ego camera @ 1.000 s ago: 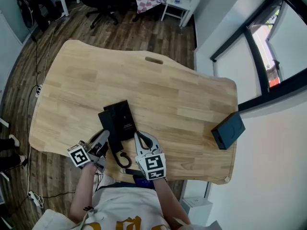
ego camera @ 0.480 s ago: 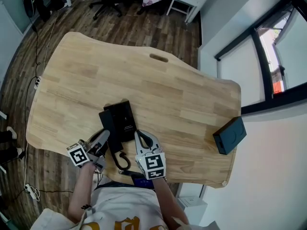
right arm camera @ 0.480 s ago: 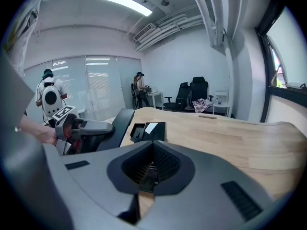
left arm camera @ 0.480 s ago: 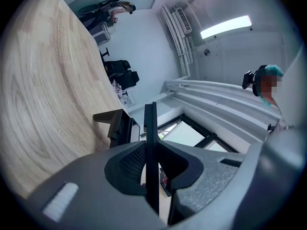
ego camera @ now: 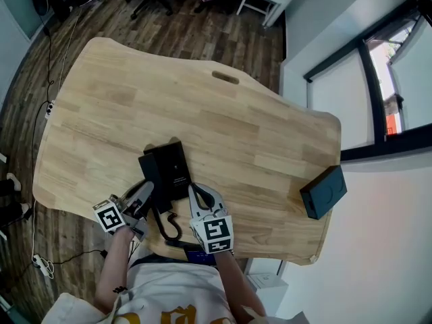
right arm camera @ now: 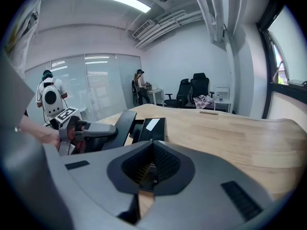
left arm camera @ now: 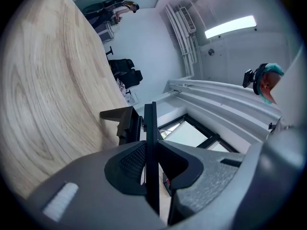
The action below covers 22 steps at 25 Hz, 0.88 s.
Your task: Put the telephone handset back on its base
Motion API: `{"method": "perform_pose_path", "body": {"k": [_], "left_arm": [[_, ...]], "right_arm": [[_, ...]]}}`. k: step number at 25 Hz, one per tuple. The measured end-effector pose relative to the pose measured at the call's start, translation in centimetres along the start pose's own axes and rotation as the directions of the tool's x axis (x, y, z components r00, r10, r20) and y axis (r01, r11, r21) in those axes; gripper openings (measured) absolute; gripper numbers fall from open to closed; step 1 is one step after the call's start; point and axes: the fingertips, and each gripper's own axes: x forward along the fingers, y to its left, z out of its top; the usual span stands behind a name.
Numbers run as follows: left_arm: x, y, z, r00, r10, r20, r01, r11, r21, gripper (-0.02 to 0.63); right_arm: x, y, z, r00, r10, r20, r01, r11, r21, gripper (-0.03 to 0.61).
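Handset [ego camera: 150, 172] in left gripper [ego camera: 142, 196] (clamped), base [ego camera: 175, 167] beside

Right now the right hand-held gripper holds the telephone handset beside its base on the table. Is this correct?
No. The left hand-held gripper, not the right, holds the telephone handset beside its base on the table; the left gripper view shows it.

Bright, even light from ceiling strips [left arm camera: 230, 27] and a window [ego camera: 378, 79]; gripper views bulge at dark edges.
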Motion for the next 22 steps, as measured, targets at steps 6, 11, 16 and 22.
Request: {"method": "perform_pose_path", "body": {"k": [6,11,16,22], "left_arm": [[0.3,1.1,-0.3,1.0,0.017,-0.009,-0.017,1.0,-0.002,0.074],[0.7,1.6,-0.4,1.0,0.02,-0.016,-0.02,1.0,-0.005,0.074],[1.2,2.1,-0.6,0.999,0.024,-0.023,-0.024,1.0,-0.007,0.074],[1.3,2.8,-0.2,0.999,0.031,-0.013,-0.031,0.999,-0.008,0.074]], "right_arm": [[0.3,-0.7,-0.5,1.0,-0.006,-0.02,0.006,1.0,0.002,0.006],[0.7,-1.3,-0.9,1.0,-0.01,-0.028,0.01,1.0,0.001,0.006],[1.1,-1.4,-1.1,0.999,-0.005,-0.036,0.006,1.0,0.029,0.006],[1.5,-1.8,-1.1,0.999,-0.006,-0.046,0.008,0.999,0.043,0.006]]}}
